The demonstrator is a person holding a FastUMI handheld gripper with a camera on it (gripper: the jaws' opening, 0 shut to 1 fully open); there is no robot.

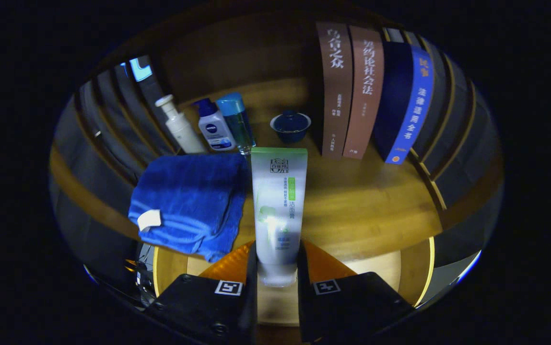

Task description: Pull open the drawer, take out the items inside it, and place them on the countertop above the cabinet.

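The gripper (277, 275) has its fingers (251, 268) clamped on the cap end of a white squeeze tube with a green crimped top (279, 201), one finger pressing each side, so the tube stands up from between them over the wooden surface (366, 211). Just left of the tube, touching or nearly touching it, lies a folded blue towel with a small white tag (189, 203) on the same surface. Beyond the towel stand three bottles close together – a white pump bottle (179, 127), a white bottle with a dark blue cap (214, 127) and a clear blue bottle with a light blue cap (237, 122). Behind the tube's top sits a small dark blue lidded bowl (290, 127), apart from the bottles. To its right a row of upright books – two brown ones (349, 91) and a blue one (412, 105) – leans against the back. The stretch of surface right of the tube is bare wood. Below the fingers a lighter wooden edge, perhaps the open drawer (414, 273), shows; I cannot tell for sure
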